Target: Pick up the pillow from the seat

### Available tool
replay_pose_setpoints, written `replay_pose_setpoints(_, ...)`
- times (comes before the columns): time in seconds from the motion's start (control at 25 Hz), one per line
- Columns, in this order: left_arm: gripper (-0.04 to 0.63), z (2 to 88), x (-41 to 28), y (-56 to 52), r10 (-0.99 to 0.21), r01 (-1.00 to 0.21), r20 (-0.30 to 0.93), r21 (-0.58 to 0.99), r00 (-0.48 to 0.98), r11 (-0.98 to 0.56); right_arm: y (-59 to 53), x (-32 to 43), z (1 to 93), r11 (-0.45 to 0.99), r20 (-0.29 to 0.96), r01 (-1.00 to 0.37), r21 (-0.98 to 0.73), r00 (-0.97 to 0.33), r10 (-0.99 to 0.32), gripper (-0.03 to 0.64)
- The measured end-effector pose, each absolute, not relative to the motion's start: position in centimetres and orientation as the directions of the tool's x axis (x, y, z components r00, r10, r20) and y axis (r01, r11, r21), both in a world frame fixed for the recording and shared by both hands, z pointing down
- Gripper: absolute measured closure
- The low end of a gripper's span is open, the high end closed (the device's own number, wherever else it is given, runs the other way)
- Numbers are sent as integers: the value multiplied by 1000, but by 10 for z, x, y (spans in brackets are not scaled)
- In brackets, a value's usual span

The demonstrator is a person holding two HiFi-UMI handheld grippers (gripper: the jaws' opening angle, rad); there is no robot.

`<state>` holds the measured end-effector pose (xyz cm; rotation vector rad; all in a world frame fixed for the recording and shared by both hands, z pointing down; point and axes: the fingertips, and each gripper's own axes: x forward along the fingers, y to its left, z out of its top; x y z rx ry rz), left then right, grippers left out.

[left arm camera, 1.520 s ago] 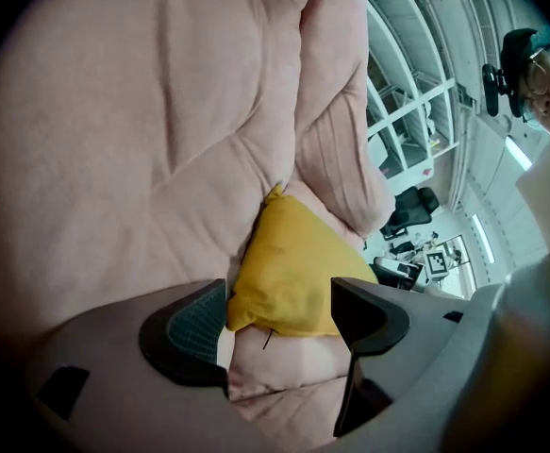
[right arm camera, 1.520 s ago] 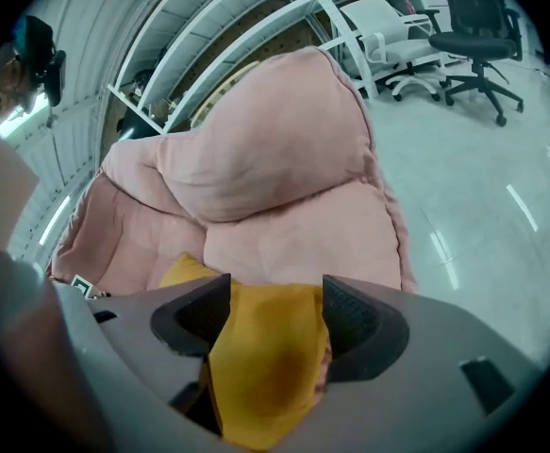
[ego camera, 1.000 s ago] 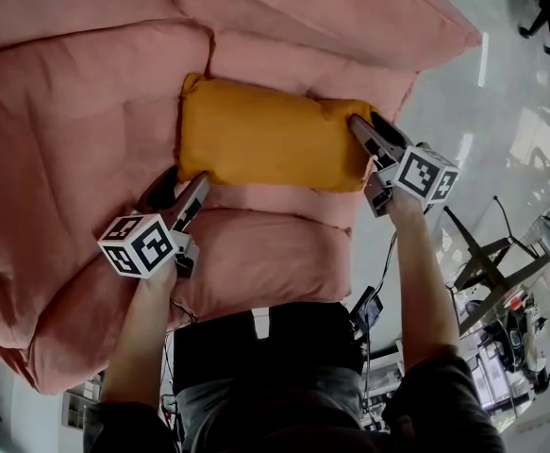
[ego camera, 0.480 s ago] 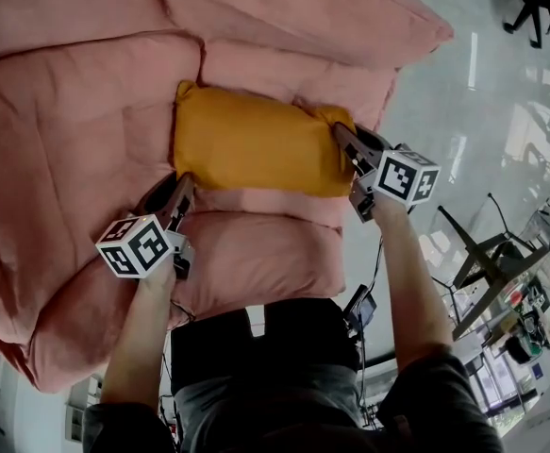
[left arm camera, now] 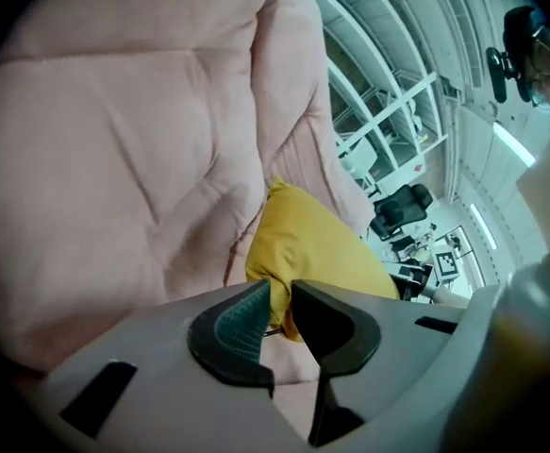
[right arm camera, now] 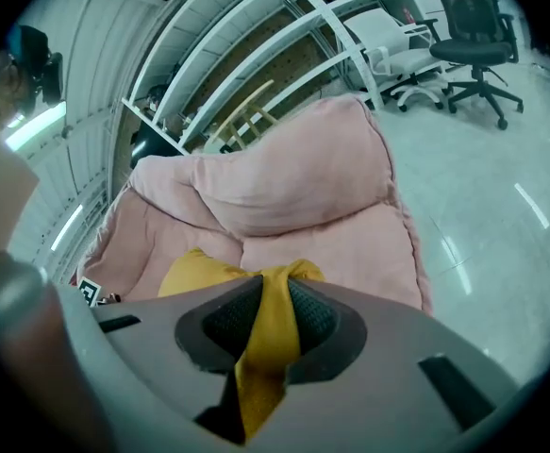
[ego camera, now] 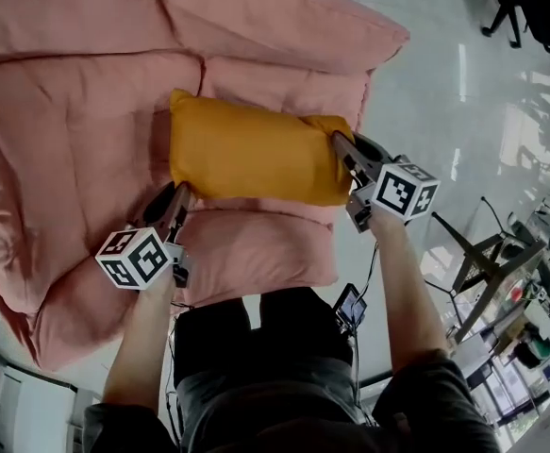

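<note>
A yellow pillow (ego camera: 256, 149) lies across the seat of a large pink cushioned chair (ego camera: 76, 111). My left gripper (ego camera: 178, 199) pinches the pillow's near left corner (left arm camera: 276, 295), its jaws still closing on the fabric. My right gripper (ego camera: 342, 146) grips the pillow's right corner, and a fold of yellow cloth (right arm camera: 267, 333) is squeezed between its closing pads. The pillow (right arm camera: 199, 272) stretches between the two grippers. In the left gripper view the pillow (left arm camera: 312, 248) bulges away from the jaws.
The pink chair's backrest (ego camera: 208, 17) and front seat cushion (ego camera: 256, 253) surround the pillow. A shiny grey floor (ego camera: 463, 92) lies to the right, with a folding stand (ego camera: 477, 262) on it. Office chairs (right arm camera: 468, 41) and white shelving (right arm camera: 284, 45) stand behind.
Both grippers closed from wide open onto the pillow's corners. The pillow's ends are now bunched, and it has shifted slightly up and left in the head view.
</note>
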<state>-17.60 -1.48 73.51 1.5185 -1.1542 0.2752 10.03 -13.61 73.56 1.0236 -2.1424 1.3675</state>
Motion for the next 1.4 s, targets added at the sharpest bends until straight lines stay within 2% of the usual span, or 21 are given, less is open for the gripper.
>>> replay_pose_setpoints(0.6, 522, 511, -170, -47, -696, -766, 514, 638, 501, -81, -151, 115, 498, 379, 467, -730, -569, -665, -583, 548)
replay_pose_setpoints(1.0, 523, 339, -159, -53, -815, -799, 336, 554, 471, -233, -142, 131, 322, 493, 245, -712, -500, -662, -708, 546)
replay_pose_setpoints(1.4, 523, 224, -145, -39, -876, -828, 184, 457, 446, -326, -118, 149, 211, 562, 75, -693, -452, -658, -750, 546)
